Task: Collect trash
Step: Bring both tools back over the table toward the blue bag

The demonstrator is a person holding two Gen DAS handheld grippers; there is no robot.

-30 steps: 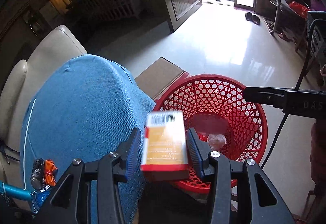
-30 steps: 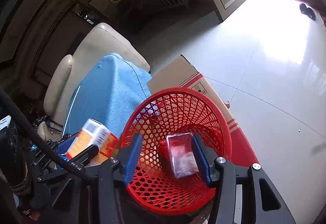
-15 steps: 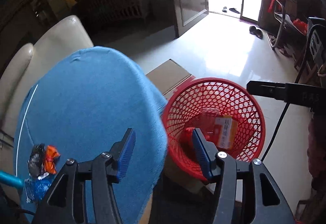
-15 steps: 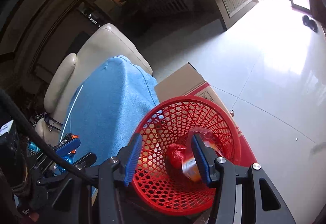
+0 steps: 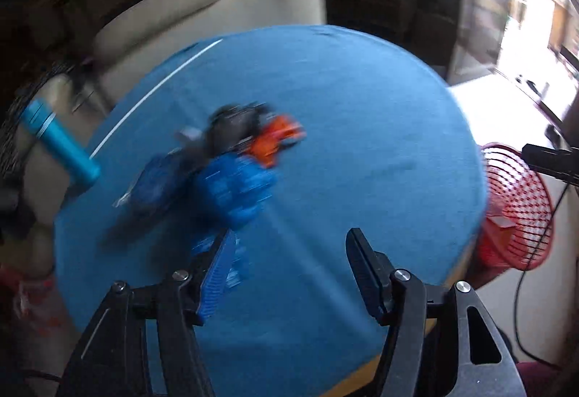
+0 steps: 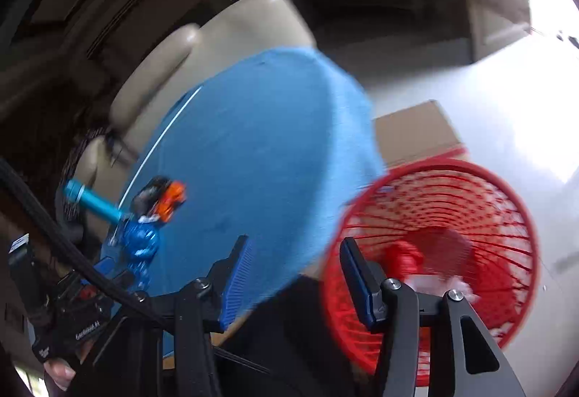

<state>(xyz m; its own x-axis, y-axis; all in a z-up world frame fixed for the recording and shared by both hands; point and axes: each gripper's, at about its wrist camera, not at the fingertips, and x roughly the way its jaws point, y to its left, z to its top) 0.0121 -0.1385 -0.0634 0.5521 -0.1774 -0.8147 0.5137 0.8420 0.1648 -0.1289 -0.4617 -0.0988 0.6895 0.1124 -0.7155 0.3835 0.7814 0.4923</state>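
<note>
Left gripper (image 5: 286, 274): jaws spread, empty.
Right gripper (image 6: 293, 276): jaws spread, empty, beside basket (image 6: 506, 306).
Wrappers (image 5: 231, 173): on blue tabletop (image 5: 362, 144), ahead-left of left jaws; left gripper nearer.

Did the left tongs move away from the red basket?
Yes. The left tongs swung left: the red basket, once straight ahead, now sits at the view's right edge, and the wrappers on the blue cloth lie ahead.
</note>
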